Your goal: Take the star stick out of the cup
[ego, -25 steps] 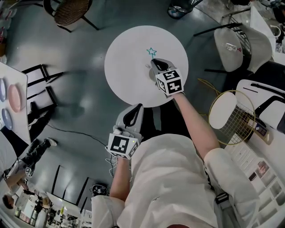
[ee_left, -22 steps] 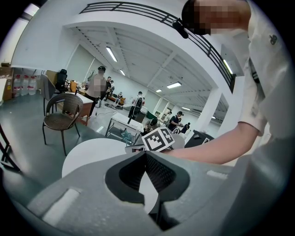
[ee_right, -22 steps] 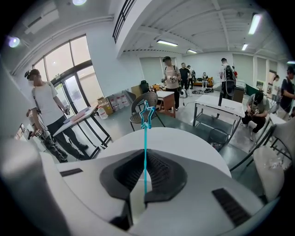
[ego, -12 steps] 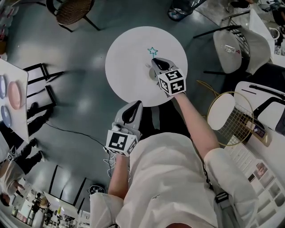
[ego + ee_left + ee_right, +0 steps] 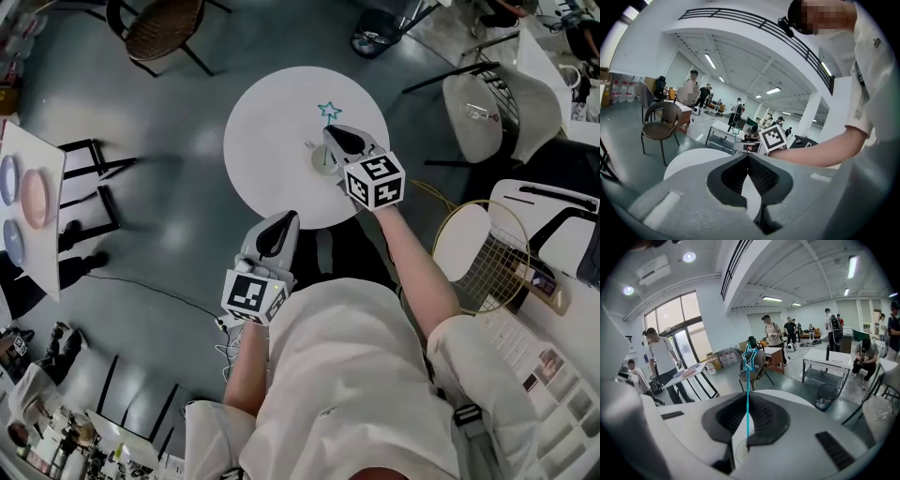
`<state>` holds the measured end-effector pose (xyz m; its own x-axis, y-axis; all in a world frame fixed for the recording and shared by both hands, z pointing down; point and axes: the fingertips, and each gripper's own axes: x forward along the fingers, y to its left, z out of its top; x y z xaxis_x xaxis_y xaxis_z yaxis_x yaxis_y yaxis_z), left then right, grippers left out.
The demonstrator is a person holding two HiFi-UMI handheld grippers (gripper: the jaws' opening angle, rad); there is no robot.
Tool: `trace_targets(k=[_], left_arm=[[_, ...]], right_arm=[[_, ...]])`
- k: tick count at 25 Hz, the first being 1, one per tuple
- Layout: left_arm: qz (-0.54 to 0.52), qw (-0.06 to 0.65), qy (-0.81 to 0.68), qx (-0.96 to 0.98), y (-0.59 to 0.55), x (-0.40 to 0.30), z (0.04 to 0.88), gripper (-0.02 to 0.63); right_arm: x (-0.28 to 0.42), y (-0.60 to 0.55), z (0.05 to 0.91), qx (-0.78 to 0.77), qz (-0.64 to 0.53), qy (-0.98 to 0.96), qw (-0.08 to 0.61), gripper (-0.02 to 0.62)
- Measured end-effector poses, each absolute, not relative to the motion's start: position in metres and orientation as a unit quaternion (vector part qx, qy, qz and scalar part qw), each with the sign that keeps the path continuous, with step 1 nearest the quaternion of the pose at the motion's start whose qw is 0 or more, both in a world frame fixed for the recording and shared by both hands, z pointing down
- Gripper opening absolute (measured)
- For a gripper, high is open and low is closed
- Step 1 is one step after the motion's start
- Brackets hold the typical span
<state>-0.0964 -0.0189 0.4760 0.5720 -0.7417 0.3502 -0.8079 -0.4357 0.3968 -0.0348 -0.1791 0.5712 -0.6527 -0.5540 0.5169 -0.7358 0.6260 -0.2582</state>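
Note:
A thin cyan star stick (image 5: pixel 328 111) stands over the small pale cup (image 5: pixel 323 159) on the round white table (image 5: pixel 272 122). My right gripper (image 5: pixel 332 133) hangs just above the cup, shut on the stick's shaft. In the right gripper view the stick (image 5: pixel 748 394) runs up between the closed jaws to its star, and the cup's rim (image 5: pixel 737 449) shows below them. My left gripper (image 5: pixel 284 218) is shut on nothing at the table's near edge. From the left gripper view (image 5: pixel 747 157) the right gripper's marker cube (image 5: pixel 772 138) is visible across the table.
A wicker chair (image 5: pixel 157 26) stands beyond the table at the far left. A white chair (image 5: pixel 487 108) and a wire side table (image 5: pixel 483 246) are to the right. A bin (image 5: pixel 373 37) sits on the floor behind the table. Several people stand about the hall.
My right gripper has shifted slightly right with the star stick, so more of the cup shows beside it. The left gripper has hardly moved.

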Motion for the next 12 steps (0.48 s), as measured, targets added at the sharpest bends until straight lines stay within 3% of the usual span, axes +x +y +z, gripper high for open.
trace_targets(k=[12], left_arm=[[0.057,0.246,-0.449,0.857,-0.02,-0.102,0.46,0.006]], right_arm=[[-0.037,-0.156,0.48,0.356,0.176,-0.91,0.123,0.022]])
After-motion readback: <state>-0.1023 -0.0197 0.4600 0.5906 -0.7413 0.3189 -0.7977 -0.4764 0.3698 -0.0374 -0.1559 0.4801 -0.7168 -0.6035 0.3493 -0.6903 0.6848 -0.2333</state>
